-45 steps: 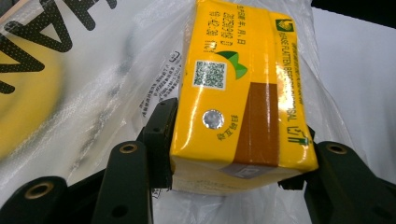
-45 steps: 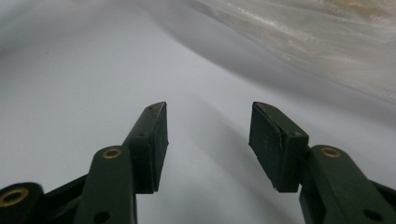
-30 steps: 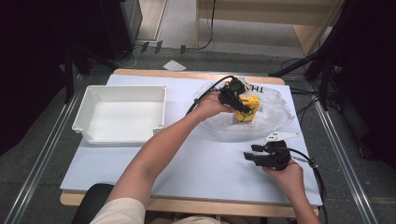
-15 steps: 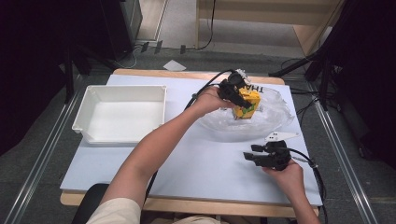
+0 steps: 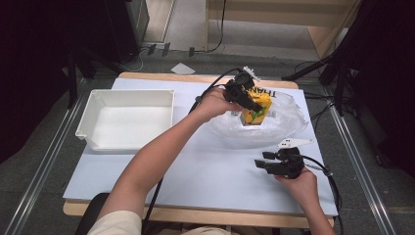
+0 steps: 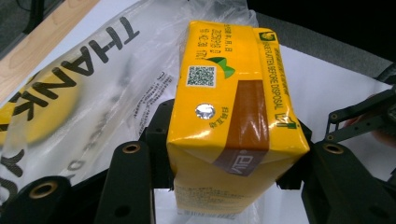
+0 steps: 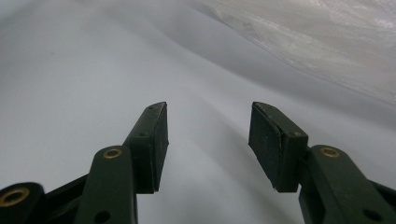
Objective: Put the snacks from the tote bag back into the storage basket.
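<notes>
**Left claw grips yellow carton above plastic bag; right claw open and empty**

High view: left claw (image 5: 248,98) clamps a yellow carton (image 5: 256,110), upright, over the clear plastic bag (image 5: 288,117) near the far right corner of the table (image 5: 205,171). Whether the carton base touches the bag: cannot tell. Bag lies crumpled, lettering at its far side. Left forearm reaches diagonally from the near edge across the table middle. Right claw (image 5: 262,165) sits low near the near right corner, just near-side of the bag, jaws parted, nothing between them, pointing toward the table's left. White tray (image 5: 88,122) stands at the far left part of the table, well apart from both claws.

Left gripper view: carton (image 6: 229,116) wedged between the two black jaws, pads pressing its two sides, so closed on the carton. Top face shows QR code, round foil seal, brown band. Bag (image 6: 93,93) lies under and behind it, with "THANK" in black letters and a yellow patch. The other claw (image 6: 359,119) shows at the right edge, farther off.

Right gripper view: right claw (image 7: 208,140) jaws stand wide apart, gap empty, bare white table (image 7: 93,70) beneath. Edge of the bag (image 7: 327,42) at upper right, apart from the pads.
</notes>
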`<state>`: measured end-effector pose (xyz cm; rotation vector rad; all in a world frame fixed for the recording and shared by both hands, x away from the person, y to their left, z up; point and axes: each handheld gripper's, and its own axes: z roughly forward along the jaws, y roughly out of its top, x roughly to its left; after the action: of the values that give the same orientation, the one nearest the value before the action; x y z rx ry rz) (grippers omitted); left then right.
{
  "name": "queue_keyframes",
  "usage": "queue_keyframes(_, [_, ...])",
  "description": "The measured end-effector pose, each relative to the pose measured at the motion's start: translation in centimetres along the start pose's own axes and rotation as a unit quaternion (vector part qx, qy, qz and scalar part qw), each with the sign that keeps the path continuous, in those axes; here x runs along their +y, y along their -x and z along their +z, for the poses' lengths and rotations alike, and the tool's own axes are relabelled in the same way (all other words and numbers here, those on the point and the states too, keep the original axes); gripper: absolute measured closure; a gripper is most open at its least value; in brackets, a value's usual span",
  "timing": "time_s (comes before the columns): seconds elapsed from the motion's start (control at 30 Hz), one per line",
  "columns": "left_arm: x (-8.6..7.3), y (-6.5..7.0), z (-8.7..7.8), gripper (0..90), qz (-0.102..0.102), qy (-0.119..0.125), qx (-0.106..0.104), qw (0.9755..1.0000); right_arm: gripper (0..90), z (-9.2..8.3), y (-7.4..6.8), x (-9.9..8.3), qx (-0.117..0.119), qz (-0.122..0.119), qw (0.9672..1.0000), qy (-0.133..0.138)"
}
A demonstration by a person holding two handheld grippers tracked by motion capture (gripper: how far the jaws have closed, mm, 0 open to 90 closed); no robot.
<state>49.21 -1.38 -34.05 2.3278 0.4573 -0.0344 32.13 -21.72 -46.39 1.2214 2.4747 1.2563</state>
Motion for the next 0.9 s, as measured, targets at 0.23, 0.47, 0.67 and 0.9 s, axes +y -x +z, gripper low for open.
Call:
queue_keyframes(0.23, [-0.8, 0.5, -1.3, 52.7, -0.008, 0.002, -0.002, 1.0, 48.5, 0.1, 0.0, 0.1, 0.003, 0.002, 1.0, 0.003])
queue_keyframes(0.47, [-2.3, 1.2, -2.0, 52.7, -0.004, -0.001, -0.005, 1.0, 48.3, 0.1, -0.2, 0.1, 0.004, 0.001, 1.0, 0.007])
queue_keyframes(0.67, [-3.6, 1.7, -2.9, 52.8, -0.012, 0.009, -0.008, 0.9999, 48.3, 0.3, -0.1, 0.2, 0.002, -0.002, 1.0, 0.006])
queue_keyframes(0.9, [-5.2, 2.4, -4.3, 52.7, -0.02, 0.013, -0.007, 0.9997, 48.3, 0.4, 0.0, 0.4, 0.002, -0.001, 1.0, 0.01])
